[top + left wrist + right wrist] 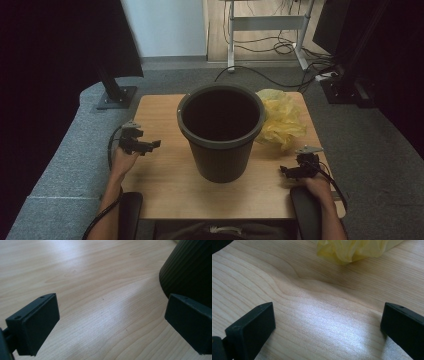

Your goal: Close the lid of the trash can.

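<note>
Yellow plastic bag [281, 118], one crumpled heap right of centre behind the single dark bin [221, 131], lies up-frame of my right gripper [294, 171], the nearer one, while my left gripper [145, 145] sits left of the bin, both released and empty.

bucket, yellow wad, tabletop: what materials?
Bucket: likely moulded plastic, dark matt, fine vertical ribs on its wall in the left gripper view.
Yellow wad: looks like thin plastic film, crumpled, slightly translucent; possibly a bag.
Tabletop: light wood or wood-look laminate, visible grain, soft sheen.
</note>
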